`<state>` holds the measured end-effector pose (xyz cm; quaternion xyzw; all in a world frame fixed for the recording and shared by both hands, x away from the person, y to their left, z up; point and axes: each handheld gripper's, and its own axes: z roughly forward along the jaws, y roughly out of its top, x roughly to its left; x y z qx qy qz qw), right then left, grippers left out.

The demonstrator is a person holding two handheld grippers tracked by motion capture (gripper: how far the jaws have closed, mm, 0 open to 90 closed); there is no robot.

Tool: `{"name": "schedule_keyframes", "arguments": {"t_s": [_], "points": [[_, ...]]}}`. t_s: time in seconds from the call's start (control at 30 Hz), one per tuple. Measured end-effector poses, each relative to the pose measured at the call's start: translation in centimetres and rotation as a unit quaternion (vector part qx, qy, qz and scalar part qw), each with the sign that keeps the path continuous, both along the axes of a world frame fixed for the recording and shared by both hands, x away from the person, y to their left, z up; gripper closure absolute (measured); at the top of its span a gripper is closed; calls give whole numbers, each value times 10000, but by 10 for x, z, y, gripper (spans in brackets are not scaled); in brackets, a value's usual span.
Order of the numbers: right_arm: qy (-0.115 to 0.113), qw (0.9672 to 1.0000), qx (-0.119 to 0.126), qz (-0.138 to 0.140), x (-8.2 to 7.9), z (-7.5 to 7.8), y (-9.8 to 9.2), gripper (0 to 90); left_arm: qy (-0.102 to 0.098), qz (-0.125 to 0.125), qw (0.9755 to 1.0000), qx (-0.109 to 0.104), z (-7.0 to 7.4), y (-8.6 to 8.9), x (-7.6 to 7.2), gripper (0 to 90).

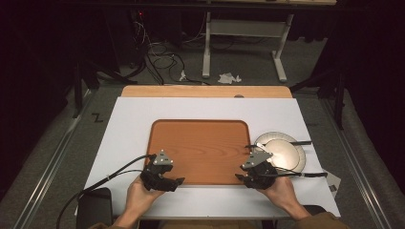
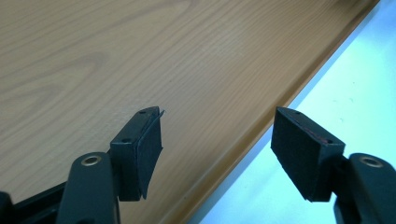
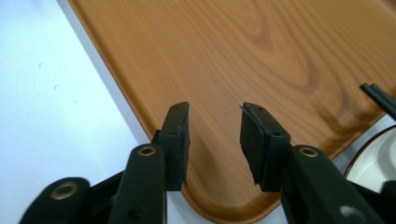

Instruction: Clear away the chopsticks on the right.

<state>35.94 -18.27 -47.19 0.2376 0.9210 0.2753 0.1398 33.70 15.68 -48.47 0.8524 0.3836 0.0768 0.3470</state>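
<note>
A brown wooden tray (image 1: 200, 143) lies in the middle of a white sheet (image 1: 133, 119). My left gripper (image 1: 168, 179) sits at the tray's near left corner. In the left gripper view it (image 2: 217, 135) stands wide open astride the tray's rim (image 2: 252, 135), one jaw over the wood, the other over the sheet, holding nothing. My right gripper (image 1: 246, 177) is at the near right corner. In the right gripper view it (image 3: 215, 123) is open with a narrower gap above the tray's rounded corner (image 3: 233, 205), nothing between its jaws.
Stacked pale plates (image 1: 282, 152) sit right of the tray, with black chopsticks (image 1: 286, 143) laid across them; the plate (image 3: 373, 163) and chopsticks (image 3: 380, 98) also show by the right jaw. A dark flat object (image 1: 95, 207) lies near left. A grey card (image 1: 333, 181) lies far right.
</note>
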Motion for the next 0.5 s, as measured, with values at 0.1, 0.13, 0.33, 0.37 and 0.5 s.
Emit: {"name": "schedule_keyframes", "arguments": {"t_s": [0.1, 0.13, 0.33, 0.37, 0.5], "points": [[26, 10000, -55, -5, 0, -1, 0, 604, 8, -5, 10000, -11, 0, 0, 0, 334], [20, 10000, -67, 8, 0, -2, 0, 601, 16, -2, 10000, -4, 0, 0, 1, 334], [-5, 10000, -80, -7, 1, -3, 0, 582, 23, -7, 10000, 10, 0, 0, 1, 334], [-8, 9999, -122, -1, 1, -3, 0, 579, 13, -6, 10000, -4, 0, 0, 0, 334], [8, 9999, -118, 22, 0, -3, 0, 576, 5, -4, 10000, -3, 0, 0, 0, 334]]}}
